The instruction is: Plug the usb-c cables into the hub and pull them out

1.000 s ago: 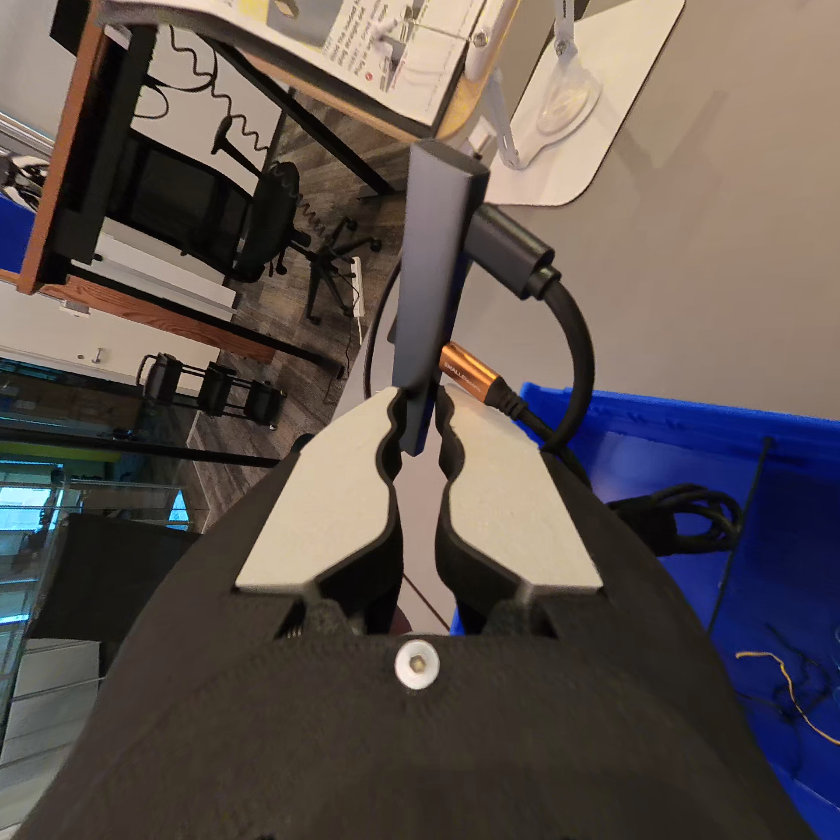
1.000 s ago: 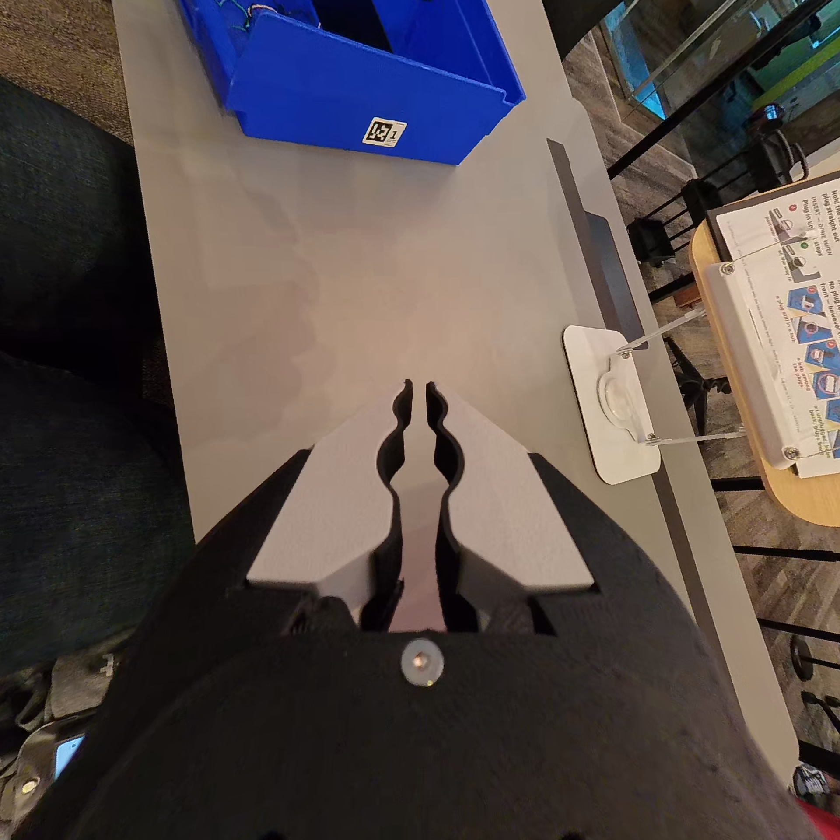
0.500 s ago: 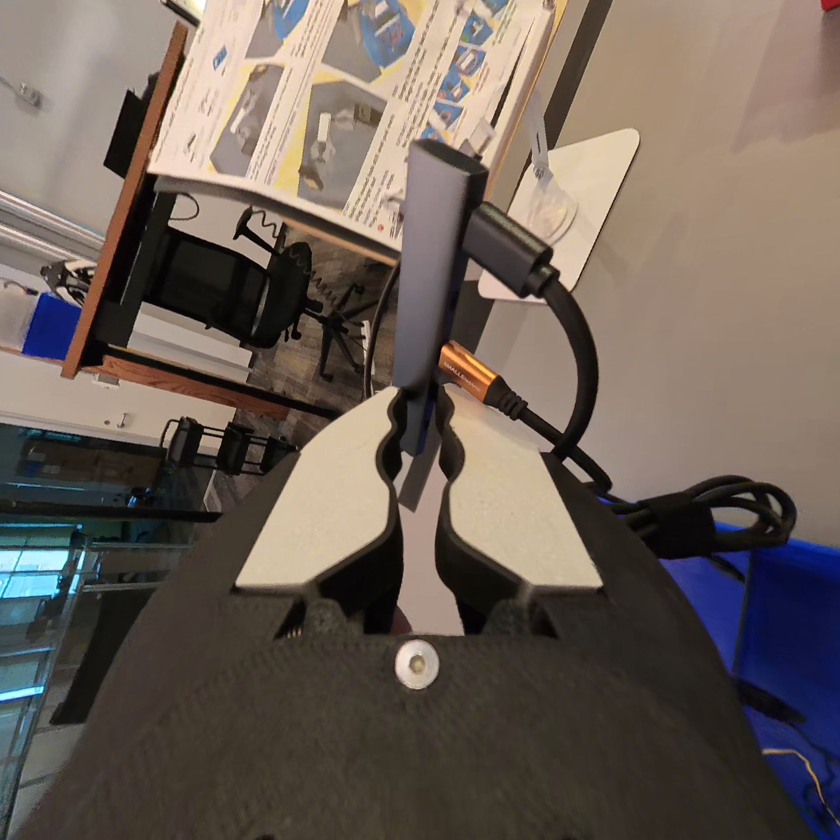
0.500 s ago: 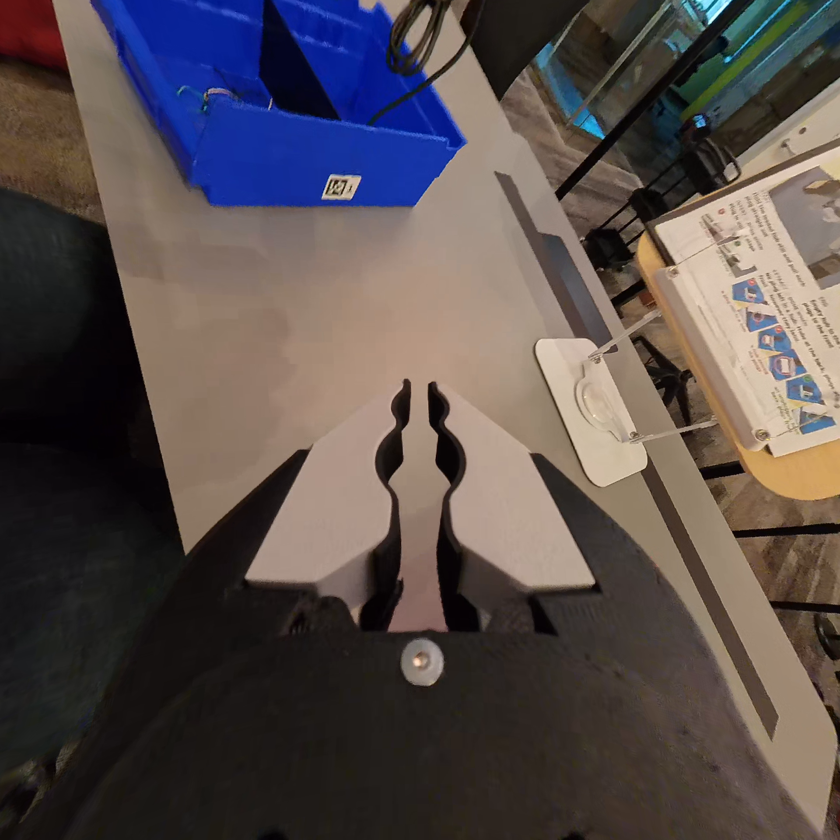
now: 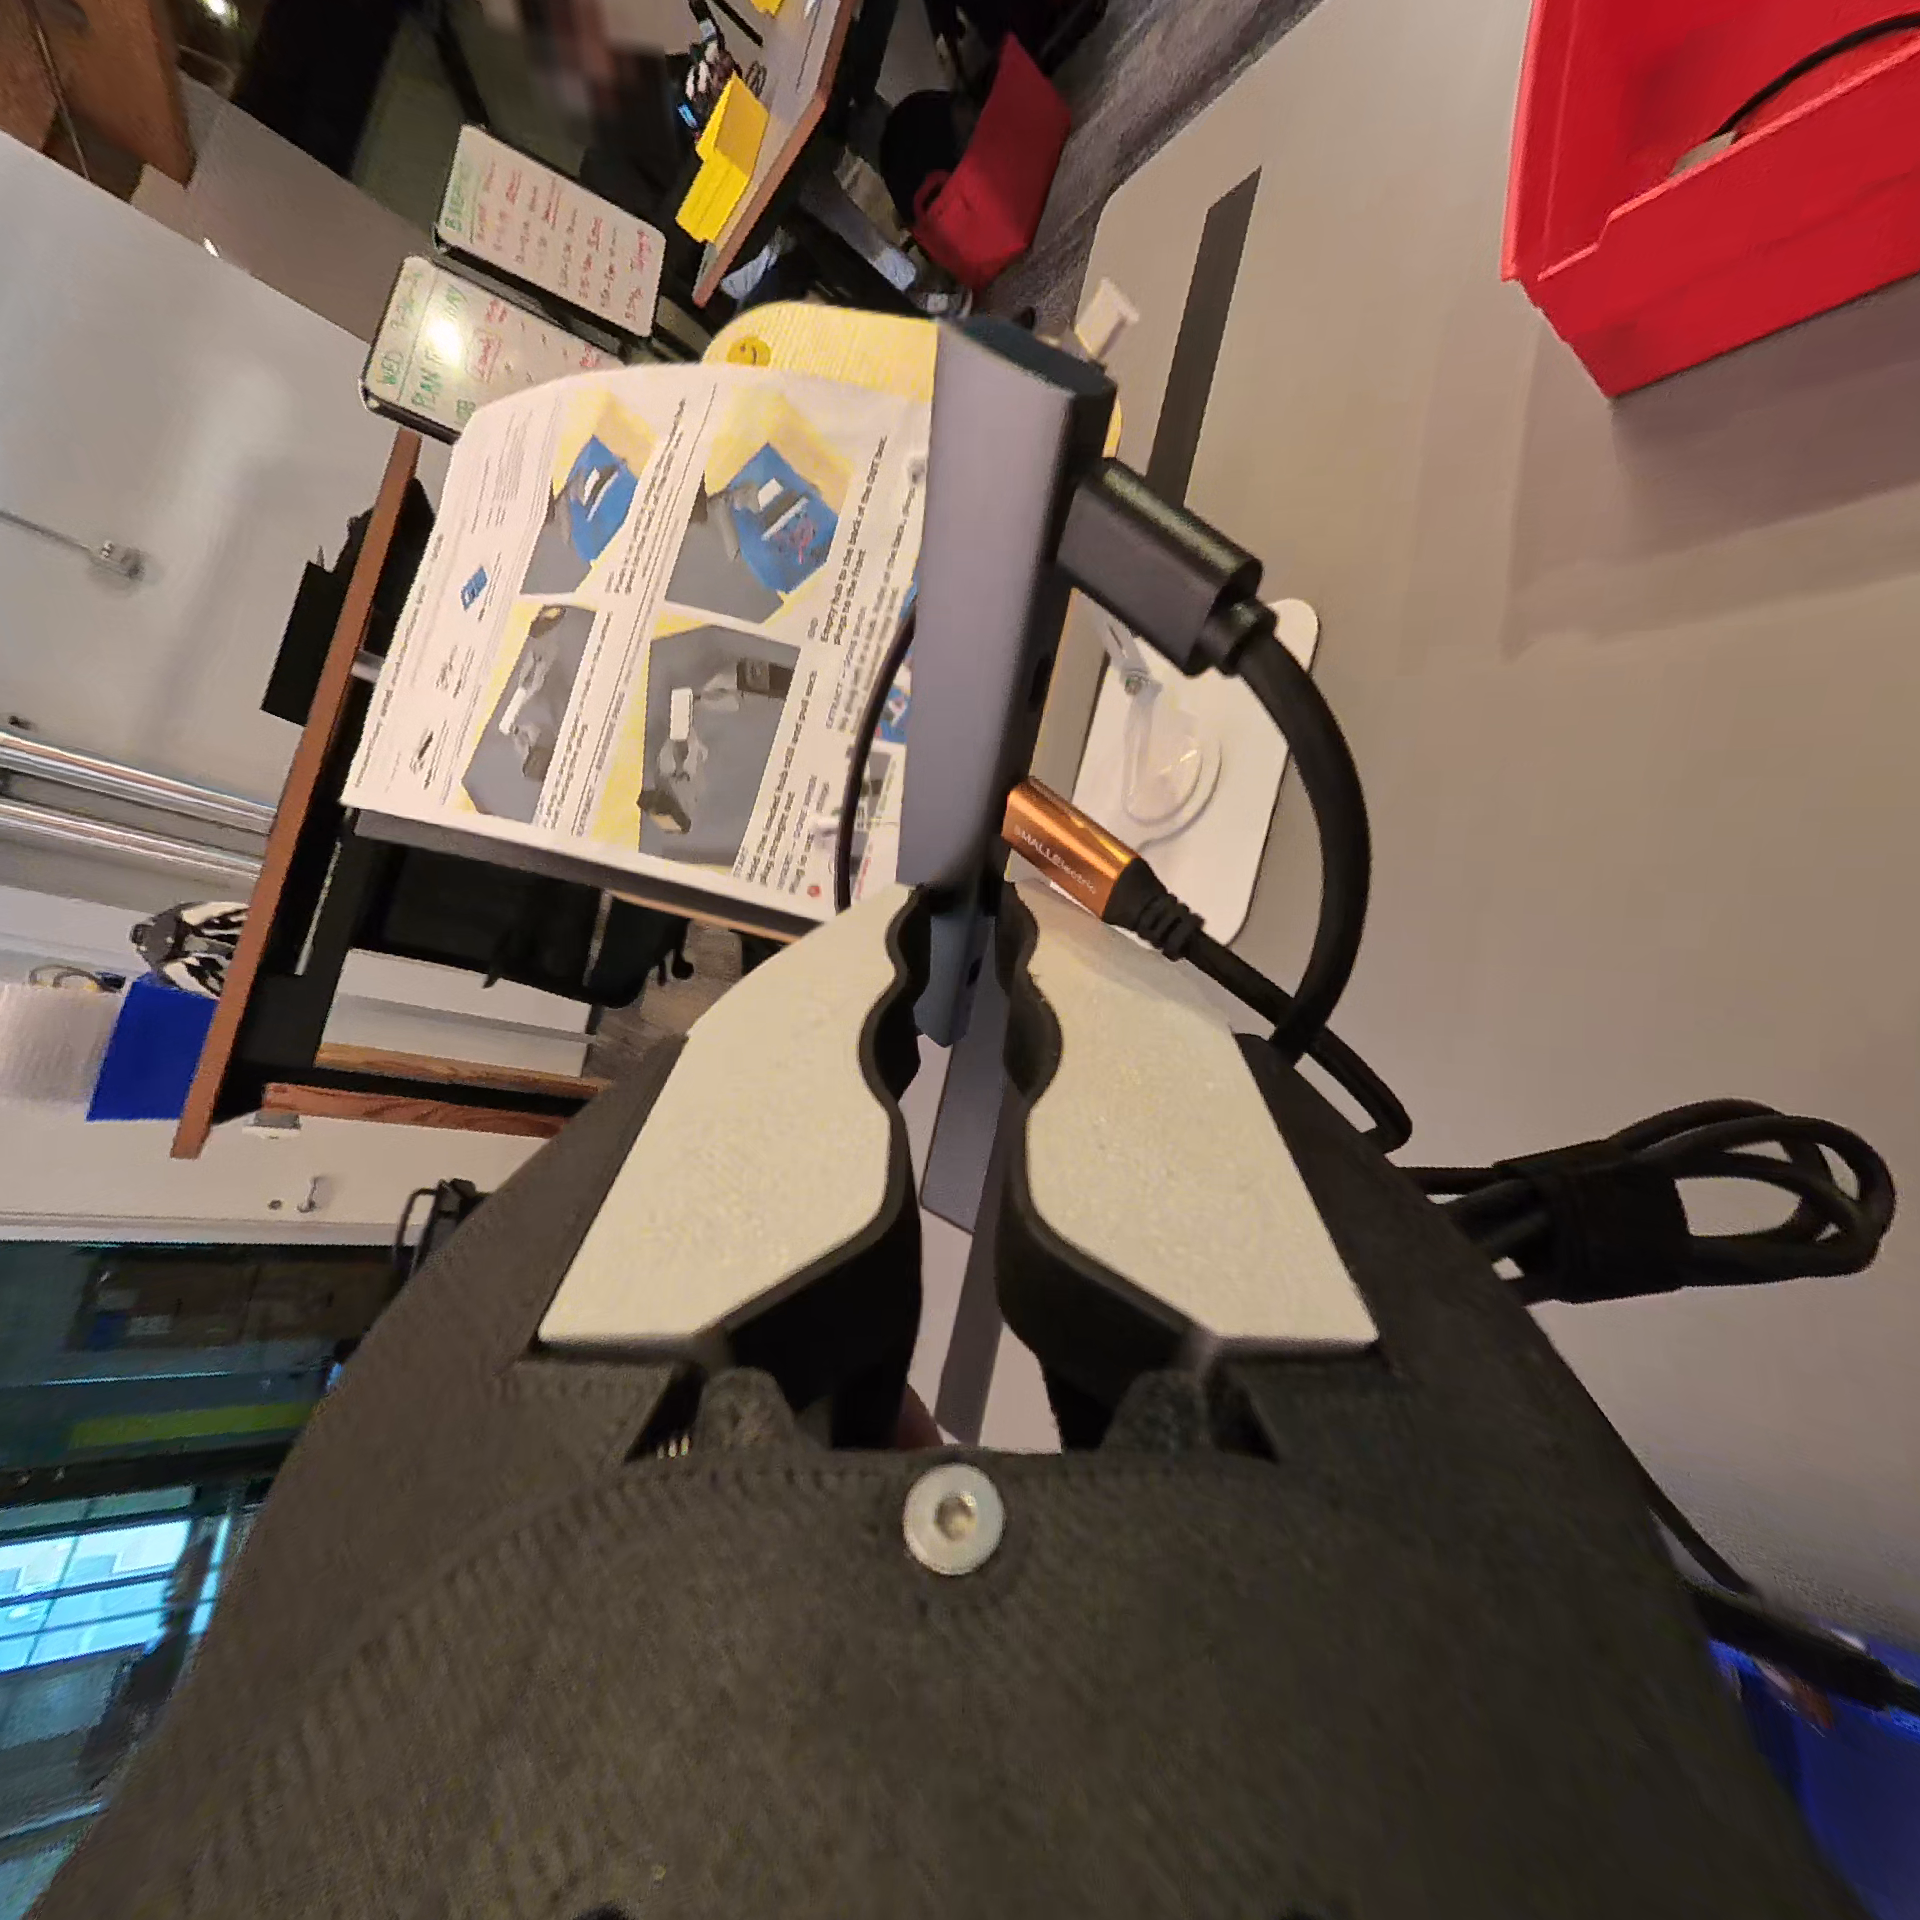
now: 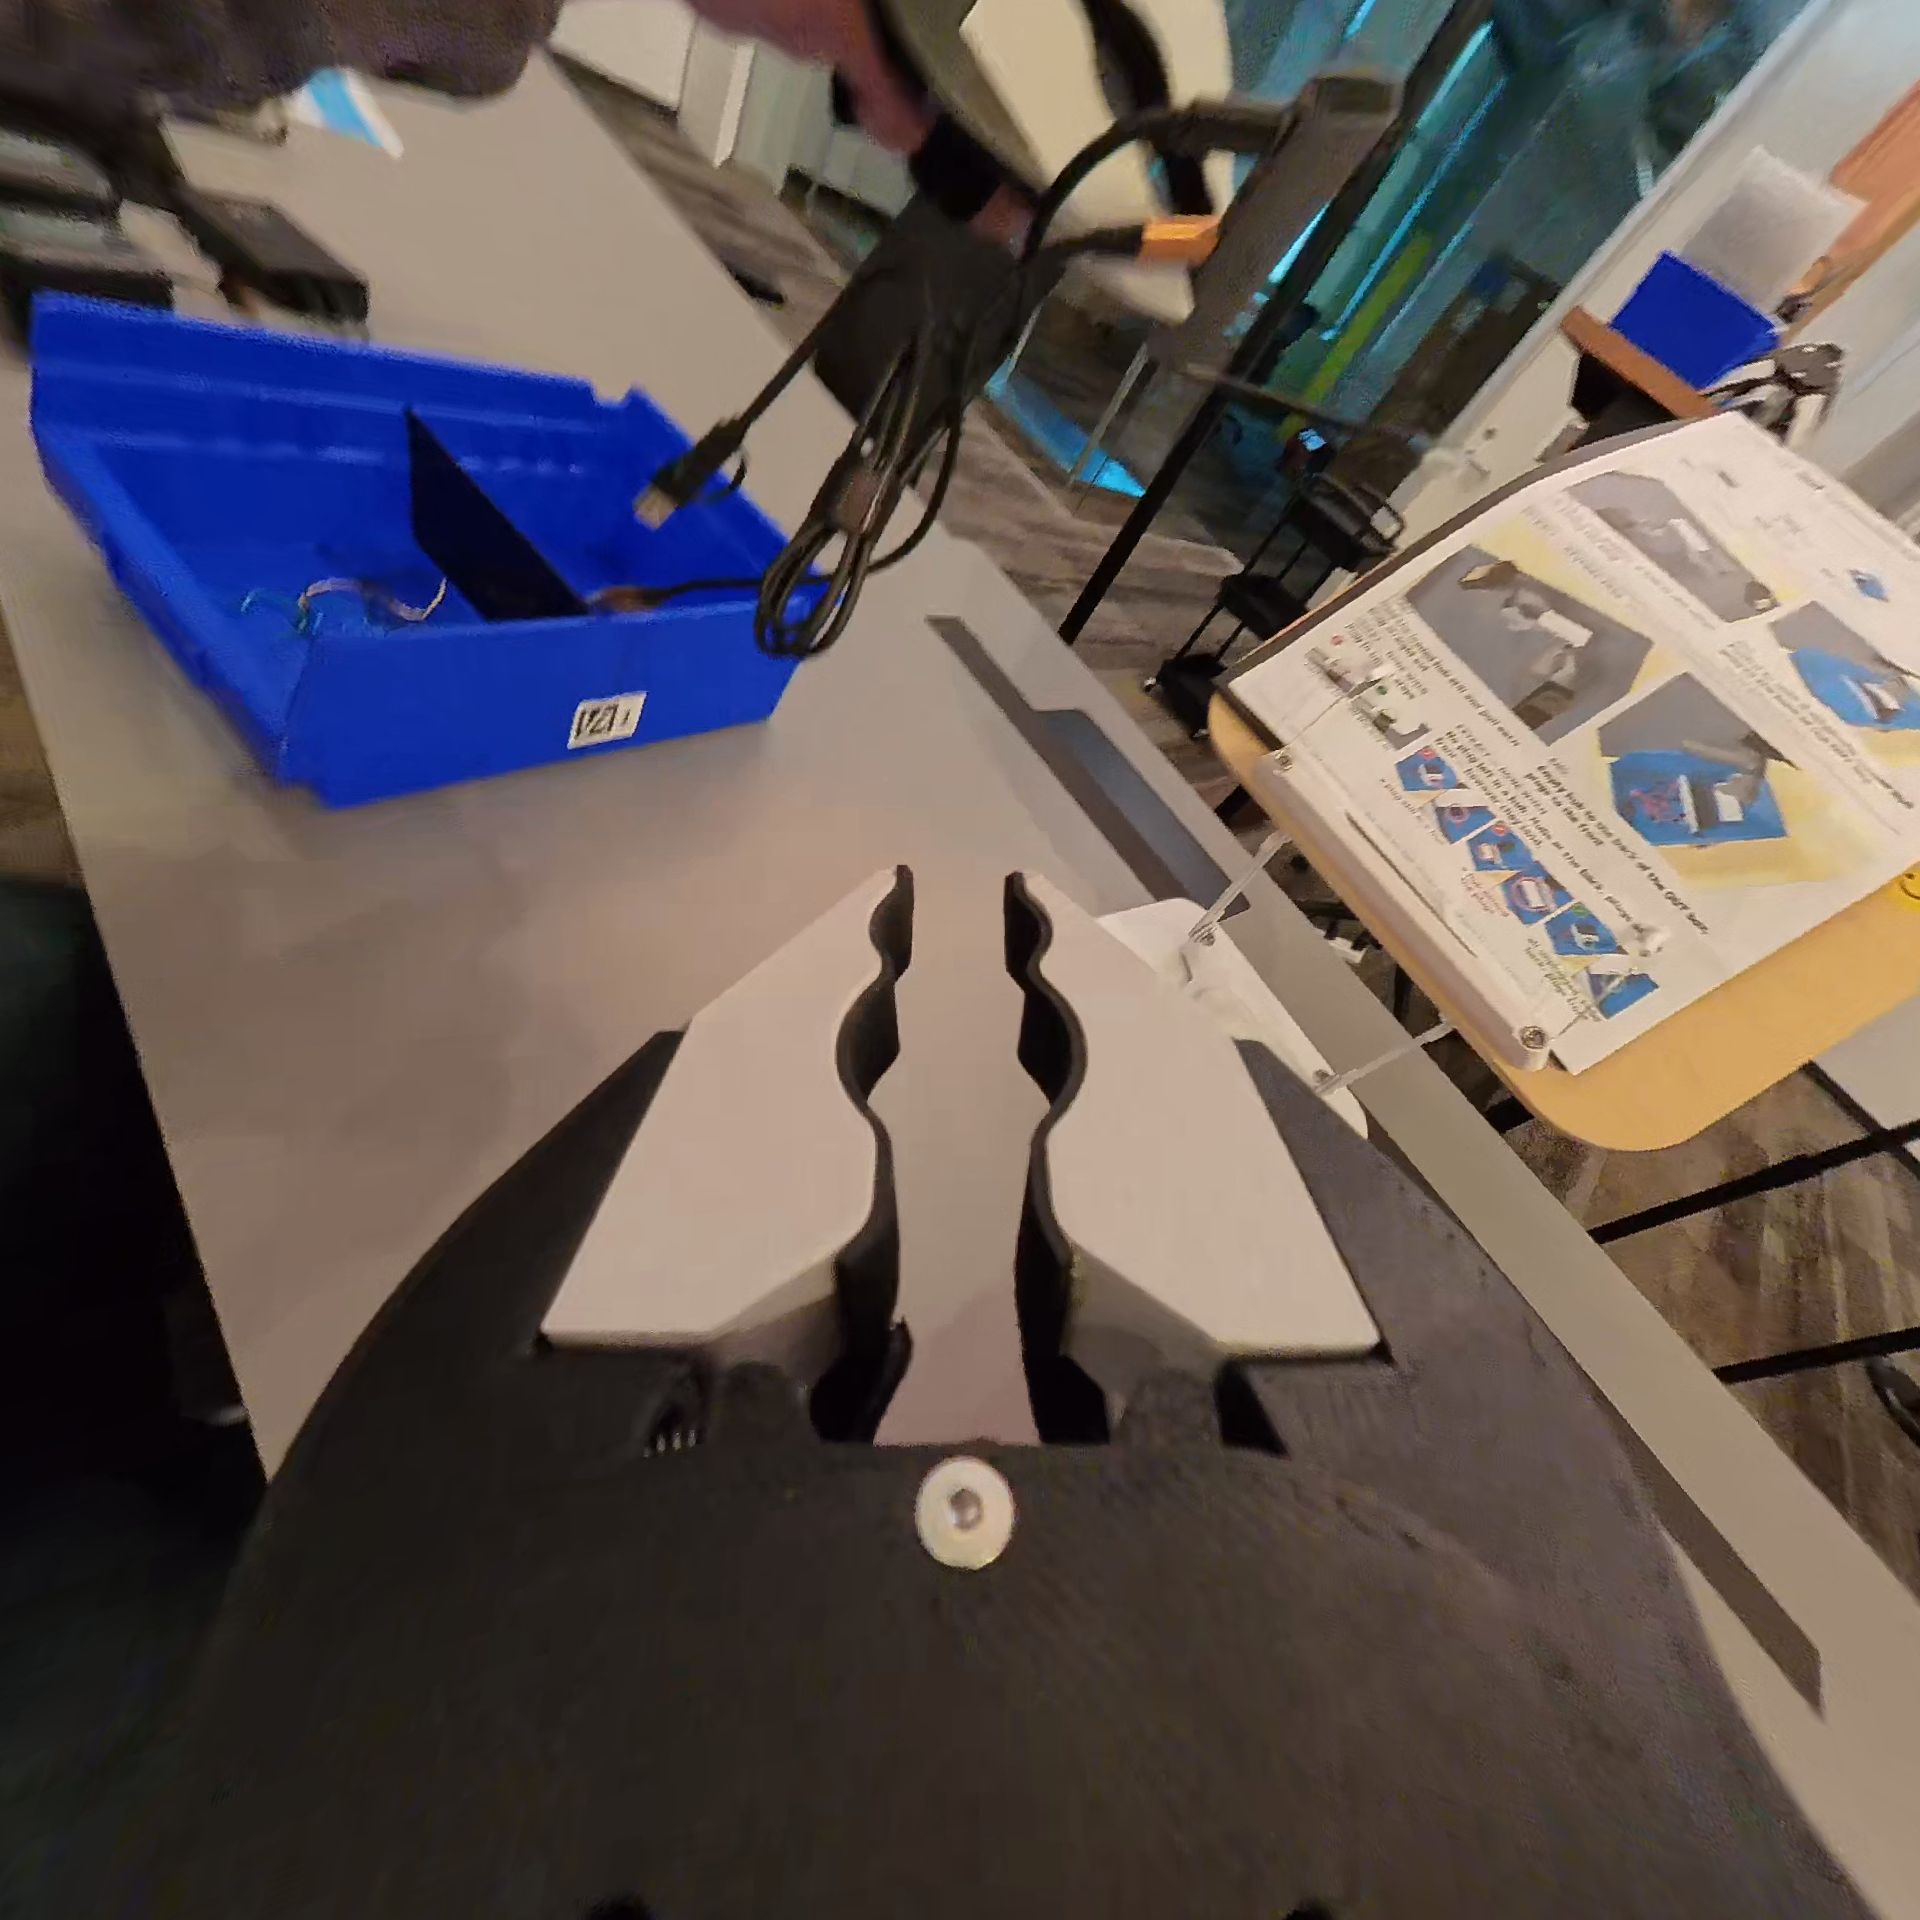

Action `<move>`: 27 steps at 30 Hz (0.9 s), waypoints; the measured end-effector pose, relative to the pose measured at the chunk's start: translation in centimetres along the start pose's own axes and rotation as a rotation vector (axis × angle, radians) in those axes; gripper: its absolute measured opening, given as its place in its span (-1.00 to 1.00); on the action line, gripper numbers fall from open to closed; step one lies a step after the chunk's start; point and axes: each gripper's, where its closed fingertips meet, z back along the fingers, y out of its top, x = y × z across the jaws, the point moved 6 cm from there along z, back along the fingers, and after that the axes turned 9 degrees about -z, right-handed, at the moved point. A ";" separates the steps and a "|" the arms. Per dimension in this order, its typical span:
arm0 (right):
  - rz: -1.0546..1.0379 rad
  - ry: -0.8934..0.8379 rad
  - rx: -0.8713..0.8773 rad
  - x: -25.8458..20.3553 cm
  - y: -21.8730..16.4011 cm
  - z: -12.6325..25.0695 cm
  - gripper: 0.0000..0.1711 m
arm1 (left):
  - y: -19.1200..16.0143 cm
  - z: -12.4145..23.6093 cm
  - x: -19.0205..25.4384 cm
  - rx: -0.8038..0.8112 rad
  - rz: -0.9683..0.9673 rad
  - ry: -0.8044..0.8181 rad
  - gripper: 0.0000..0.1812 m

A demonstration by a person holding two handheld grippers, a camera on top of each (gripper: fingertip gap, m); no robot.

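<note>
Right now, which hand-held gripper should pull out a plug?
Probably the right hand-held gripper: it is open and empty. The left hand-held gripper is shut on the hub, with both plugs still in.

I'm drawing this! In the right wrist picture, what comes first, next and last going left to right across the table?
Blue bin → hanging bundle of black cables → right gripper → instruction sheet on its stand.

Hub's [image 5: 982, 644] lower end disappearing between the left gripper's [image 5: 958, 930] fingers, red bin [image 5: 1714, 187] running off the top right edge, hand and hub [image 6: 1288, 156] smearing into motion blur, white stand [image 6: 1226, 987] hiding behind the right gripper [image 6: 958, 899].
</note>
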 end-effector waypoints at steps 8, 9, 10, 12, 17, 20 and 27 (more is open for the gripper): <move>-0.344 -0.015 0.231 3.2 3.3 -1.9 -0.70 | 4.5 -3.0 1.9 -0.004 -0.051 0.124 -0.87; -0.403 -0.009 0.256 3.7 3.4 -2.2 -0.69 | 5.1 -3.4 2.3 0.000 -0.048 0.133 -0.87; -0.462 0.008 0.280 4.1 3.5 -2.6 -0.68 | 5.6 -3.8 2.8 0.006 -0.040 0.141 -0.87; -0.572 0.052 0.315 4.8 3.5 -3.4 -0.66 | 6.3 -4.5 3.7 0.001 -0.040 0.175 -0.87; -0.713 0.084 0.336 5.9 2.6 -5.2 -0.69 | 7.4 -6.0 6.3 -0.028 -0.056 0.255 -0.87; -0.737 0.098 0.343 6.0 1.9 -5.8 -0.89 | 7.3 -6.5 7.6 -0.066 -0.090 0.287 -0.87; -0.756 0.143 0.341 5.7 0.7 -6.6 -0.91 | 6.2 -6.6 8.9 -0.094 -0.074 0.335 -0.87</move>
